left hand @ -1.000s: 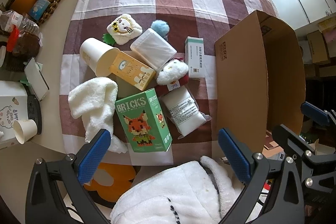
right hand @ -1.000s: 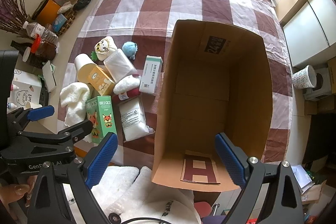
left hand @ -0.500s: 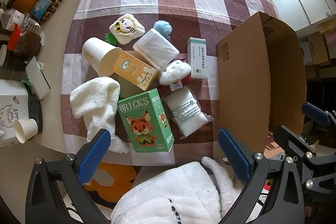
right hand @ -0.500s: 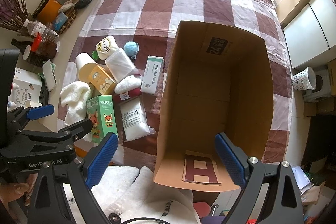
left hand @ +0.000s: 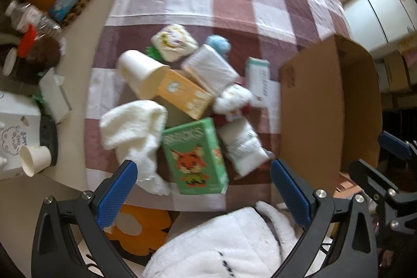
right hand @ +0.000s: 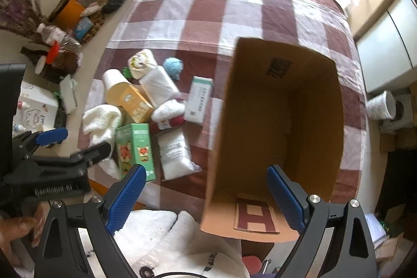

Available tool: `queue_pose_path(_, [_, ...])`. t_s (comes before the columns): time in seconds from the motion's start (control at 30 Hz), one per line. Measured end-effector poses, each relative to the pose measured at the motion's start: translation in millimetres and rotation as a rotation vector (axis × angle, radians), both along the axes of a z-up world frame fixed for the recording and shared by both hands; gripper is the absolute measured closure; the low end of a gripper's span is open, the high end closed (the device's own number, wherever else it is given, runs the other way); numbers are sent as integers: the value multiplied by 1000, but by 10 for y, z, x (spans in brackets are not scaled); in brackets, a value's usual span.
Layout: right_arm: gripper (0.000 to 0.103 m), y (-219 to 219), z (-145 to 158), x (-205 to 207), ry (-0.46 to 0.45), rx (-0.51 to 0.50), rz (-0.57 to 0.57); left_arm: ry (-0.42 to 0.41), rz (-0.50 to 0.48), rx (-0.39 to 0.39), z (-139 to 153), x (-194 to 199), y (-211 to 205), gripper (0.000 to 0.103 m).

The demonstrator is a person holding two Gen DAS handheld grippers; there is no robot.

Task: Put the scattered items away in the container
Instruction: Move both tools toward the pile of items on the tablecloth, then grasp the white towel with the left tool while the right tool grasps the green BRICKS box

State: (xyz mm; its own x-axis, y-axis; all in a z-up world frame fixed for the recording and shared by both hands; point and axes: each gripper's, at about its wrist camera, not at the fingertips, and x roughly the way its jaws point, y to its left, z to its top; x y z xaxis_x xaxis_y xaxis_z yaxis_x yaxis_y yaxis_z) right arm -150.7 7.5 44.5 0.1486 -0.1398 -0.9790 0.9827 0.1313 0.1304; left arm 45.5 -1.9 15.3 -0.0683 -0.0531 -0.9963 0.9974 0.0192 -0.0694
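Brown open cardboard box beside green bricks carton, white fluffy towel, we hold left tongs and right tongs wide apart, empty.

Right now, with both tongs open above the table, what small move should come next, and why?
Probably lower the left tongs onto the green bricks box. It lies nearest, roughly centred between the open jaws, while the cardboard box beside the pile looks empty and the right tongs hang over it.

Both the left gripper and the right gripper hover with fingers spread wide, holding nothing
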Motion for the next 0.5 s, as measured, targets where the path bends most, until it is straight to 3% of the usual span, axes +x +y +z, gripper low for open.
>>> queue_pose_path(0.2, [7, -31, 82, 374, -18, -46, 126, -42, 168, -28, -60, 732, 100, 0])
queue_pose_path(0.5, [7, -6, -67, 1213, -151, -30, 372, 12, 245, -43, -387, 1322, 374, 1])
